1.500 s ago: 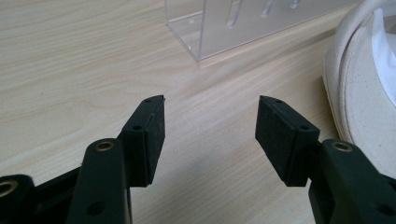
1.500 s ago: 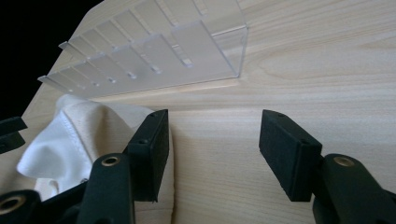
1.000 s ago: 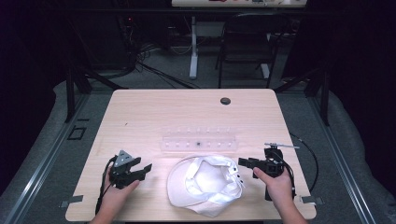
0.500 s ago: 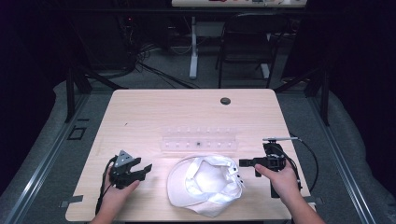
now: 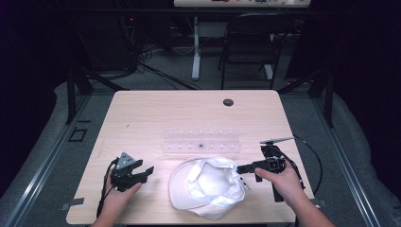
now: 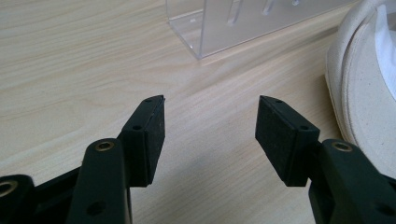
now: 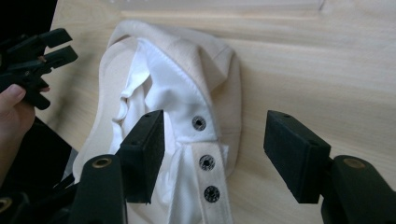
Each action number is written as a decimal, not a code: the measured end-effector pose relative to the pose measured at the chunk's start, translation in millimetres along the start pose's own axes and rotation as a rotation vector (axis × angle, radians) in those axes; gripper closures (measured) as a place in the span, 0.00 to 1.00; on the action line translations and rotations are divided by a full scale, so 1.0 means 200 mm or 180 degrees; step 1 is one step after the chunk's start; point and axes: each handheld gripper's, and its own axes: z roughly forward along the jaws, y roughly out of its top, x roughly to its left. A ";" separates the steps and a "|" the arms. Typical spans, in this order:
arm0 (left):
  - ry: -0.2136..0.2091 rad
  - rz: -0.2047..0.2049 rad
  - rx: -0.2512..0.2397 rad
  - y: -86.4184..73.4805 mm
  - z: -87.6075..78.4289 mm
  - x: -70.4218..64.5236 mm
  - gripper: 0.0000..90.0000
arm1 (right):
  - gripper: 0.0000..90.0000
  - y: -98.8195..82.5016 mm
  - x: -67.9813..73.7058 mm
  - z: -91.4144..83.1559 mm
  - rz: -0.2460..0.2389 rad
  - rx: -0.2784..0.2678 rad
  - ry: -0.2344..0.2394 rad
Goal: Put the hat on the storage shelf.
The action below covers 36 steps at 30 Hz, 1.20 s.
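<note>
High view puts us at the near edge of the wooden table (image 5: 142,118), where the white cap (image 5: 208,187) lies upside down between our two hands, its lining and snap strap (image 7: 208,163) facing up. Our right gripper (image 5: 247,167) has just been opening its jaws, and they now stand spread wide; the right gripper view shows the strap with its row of snaps lying between them, with neither pad pressing on it. Beside the frames from a second ago, the gripper has backed a little off the cap's rim toward the right, while the cap rests in the same spot. We read that as a release: the cap is set down, not held, and whatever comes next has to begin with a fresh grasp.

Our left gripper (image 5: 145,172) rests low on the table just left of the cap, jaws spread with bare wood between them. The left gripper view shows the cap's brim (image 6: 359,107) close at its right, apart from the pads.

Farther out, just beyond the cap, lies a clear acrylic rack (image 5: 202,144) with a row of slots. We see one small dark speck near its middle and cannot tell what it is; otherwise the slots look unfilled. Near the far edge sits a dark round grommet (image 5: 228,102).
</note>
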 end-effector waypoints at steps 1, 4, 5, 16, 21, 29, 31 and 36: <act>0.0001 0.0000 0.0000 0.00 0.00 0.00 0.48 | 0.43 -0.01 0.01 0.01 0.0026 -0.0001 0.0010; 0.0001 0.0000 0.0002 0.00 0.00 0.00 0.48 | 0.43 -0.02 0.01 0.03 0.0003 0.0055 0.0044; 0.0011 0.0016 0.0014 0.00 0.00 0.00 0.48 | 0.43 -0.02 0.01 0.03 -0.0013 0.0093 0.0041; -0.0001 0.0008 0.0005 0.00 0.00 0.00 0.48 | 0.43 -0.05 0.02 0.15 -0.0014 0.0267 0.0109; -0.0007 0.0014 -0.0001 0.00 0.00 -0.01 0.48 | 0.43 -0.06 0.02 0.21 0.0044 0.0324 0.0154; -0.0010 0.0031 0.0006 0.00 0.00 -0.01 0.48 | 0.43 -0.06 0.05 0.22 0.0050 0.0396 0.0238; -0.0011 0.0025 0.0005 0.00 0.00 -0.01 0.48 | 0.43 -0.05 0.05 0.20 0.0080 0.0383 0.0286; -0.0010 0.0033 0.0008 0.00 0.00 -0.01 0.48 | 0.44 -0.03 0.07 0.16 0.0104 0.0360 0.0366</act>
